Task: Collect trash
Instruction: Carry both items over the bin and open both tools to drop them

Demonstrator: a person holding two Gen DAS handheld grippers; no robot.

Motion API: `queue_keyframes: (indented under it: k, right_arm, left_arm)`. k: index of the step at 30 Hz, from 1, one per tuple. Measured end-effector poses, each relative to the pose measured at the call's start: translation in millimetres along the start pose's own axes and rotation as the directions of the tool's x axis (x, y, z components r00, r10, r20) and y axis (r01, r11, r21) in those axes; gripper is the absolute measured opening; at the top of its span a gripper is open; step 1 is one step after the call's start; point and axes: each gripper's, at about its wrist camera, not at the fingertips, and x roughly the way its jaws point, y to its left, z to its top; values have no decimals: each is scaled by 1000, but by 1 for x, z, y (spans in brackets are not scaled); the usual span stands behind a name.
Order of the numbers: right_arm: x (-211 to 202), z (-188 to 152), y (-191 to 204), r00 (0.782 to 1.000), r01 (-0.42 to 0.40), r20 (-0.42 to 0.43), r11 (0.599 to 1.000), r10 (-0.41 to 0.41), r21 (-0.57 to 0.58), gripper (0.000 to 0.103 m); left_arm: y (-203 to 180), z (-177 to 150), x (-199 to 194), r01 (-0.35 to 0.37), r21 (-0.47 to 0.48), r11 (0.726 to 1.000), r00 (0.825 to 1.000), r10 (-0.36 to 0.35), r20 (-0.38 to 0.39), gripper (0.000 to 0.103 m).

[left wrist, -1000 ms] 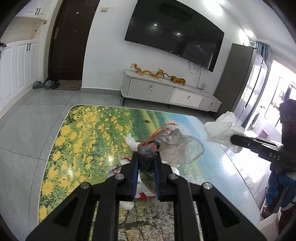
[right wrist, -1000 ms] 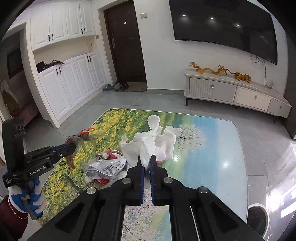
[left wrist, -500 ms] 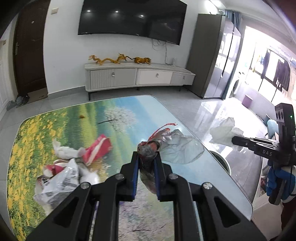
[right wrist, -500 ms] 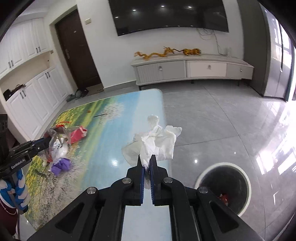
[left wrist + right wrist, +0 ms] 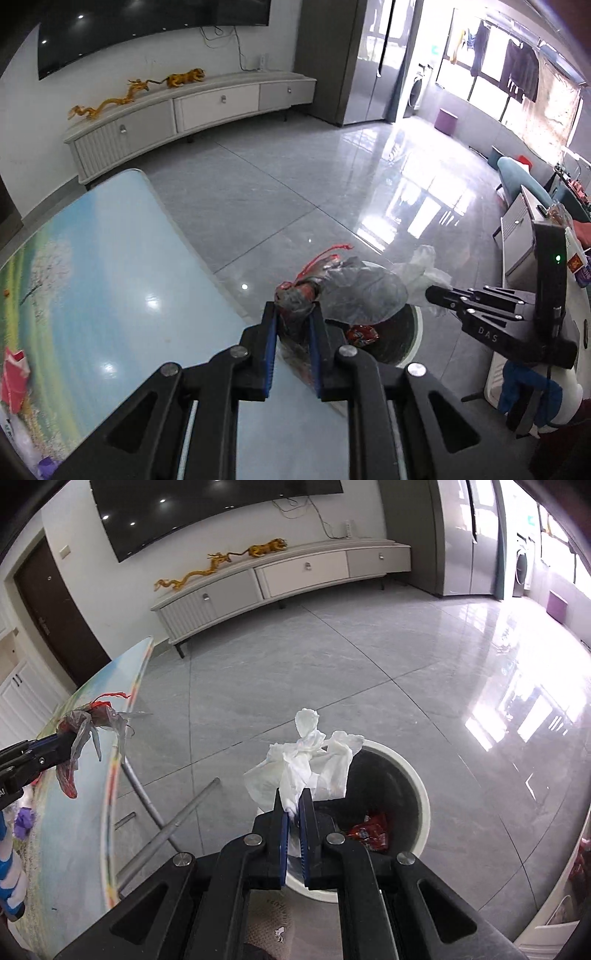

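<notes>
I am holding a crumpled clear plastic bag (image 5: pixel 354 295), streaked red with a thin red string at its top, between the blue pads of my left hand-held gripper (image 5: pixel 291 325); the jaws are nearly closed and pinching its twisted neck, while the puffed, filmy body is bulging out ahead and to the right of the tips, just past the desk (image 5: pixel 110 280) edge. My right hand-held gripper (image 5: pixel 293 812) is fully closed on a wad of white tissue (image 5: pixel 306 760), soft and wrinkled, which is standing up above the fingertips and fanning out over the near rim of the bin (image 5: pixel 417 775). The bin is round, with a thick white rim and a dark inside, and it is sitting on the glossy grey tiled floor (image 5: pixel 369 672) beside the desk. A shiny red wrapper (image 5: pixel 369 834) is lying in the bin. The desk is glass-smooth, printed with a sky and meadow scene, and a red packet (image 5: pixel 14 376) is lying at its far left.
</notes>
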Motion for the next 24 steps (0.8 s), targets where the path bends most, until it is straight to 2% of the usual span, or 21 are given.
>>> queue_keyframes:
  k: [6, 10, 11, 12, 14, 16, 24]
  right_arm:
    - [27, 3, -44, 998, 36, -44, 997, -33, 62, 6]
    - [42, 1, -58, 996, 46, -79, 997, -41, 67, 6]
    - [45, 0, -60, 995, 48, -85, 996, -42, 68, 6]
    - [48, 0, -62, 995, 50, -92, 996, -43, 71, 6]
    - [54, -2, -63, 993, 54, -105, 996, -45, 77, 11]
    - [55, -4, -65, 992, 65, -109, 995, -56, 79, 30]
    - [47, -1, -57, 994, 65, -94, 996, -59, 64, 31]
  left_arm:
    - [-50, 25, 59, 19, 44, 999, 997, -16, -71, 16]
    - [-70, 35, 86, 33, 45, 998, 994, -28, -102, 18]
    - [-73, 36, 91, 37, 39, 999, 994, -32, -108, 22]
    - [-74, 37, 95, 39, 31, 999, 993, -35, -110, 31]
    - [-74, 40, 97, 55, 12, 998, 993, -53, -103, 46]
    - [-75, 42, 95, 68, 2, 998, 993, -68, -93, 50]
    - [-66, 36, 74, 61, 2, 998, 997, -61, -56, 50]
